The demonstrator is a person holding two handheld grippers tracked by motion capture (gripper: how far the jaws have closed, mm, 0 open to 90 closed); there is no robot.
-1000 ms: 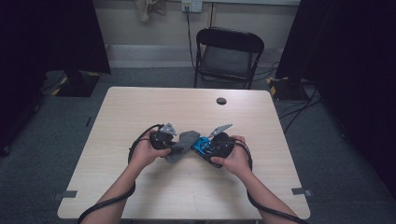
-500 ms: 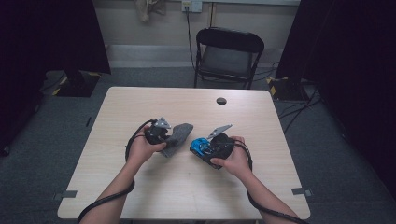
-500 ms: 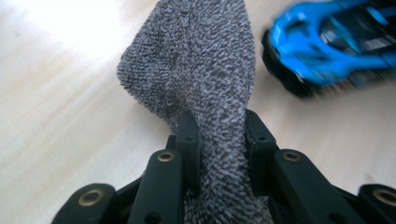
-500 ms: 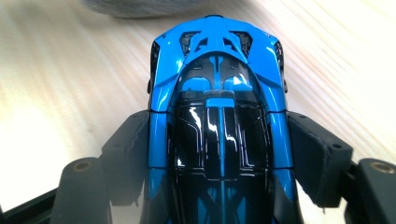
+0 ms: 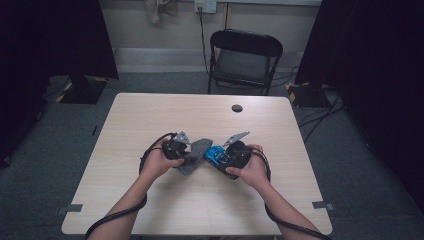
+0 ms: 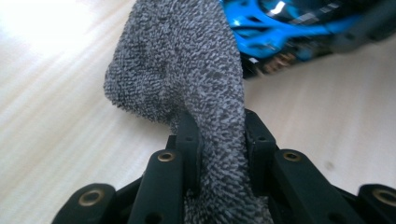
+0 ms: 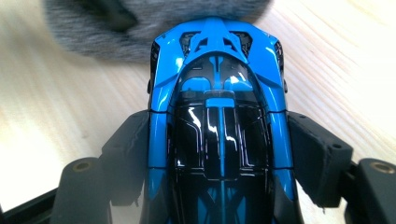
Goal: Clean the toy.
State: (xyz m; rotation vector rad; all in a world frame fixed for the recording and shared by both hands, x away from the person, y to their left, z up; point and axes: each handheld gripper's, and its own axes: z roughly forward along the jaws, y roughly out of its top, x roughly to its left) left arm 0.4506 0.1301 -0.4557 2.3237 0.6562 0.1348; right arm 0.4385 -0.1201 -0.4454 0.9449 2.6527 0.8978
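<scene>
Jaws of left gripper [image 6: 217, 140] clamped tight on grey terry cloth [image 6: 187, 70], fabric bunched between the two black pads and rising ahead of them. Jaws of right gripper [image 7: 219, 154] set wide, pressed against both flanks of blue toy car [image 7: 217, 93], black canopy facing up.

Cloth's far end touching the car's body, seen in both gripper views. Car and cloth held low over the table's [image 5: 150, 120] near centre, between the two hands in the high view: cloth [image 5: 196, 152] left, car [image 5: 216, 155] right, meeting there.

Against a second ago: cloth pulled up and back toward the left hand, then brought in again to the car; now angled lower, across the car's near side. Right gripper [image 5: 235, 155] and car unmoved throughout. Grips unchanged on both sides.

Small black round object [image 5: 237, 108] on the far part of the table, well apart. Black folding chair [image 5: 245, 60] behind the table.
</scene>
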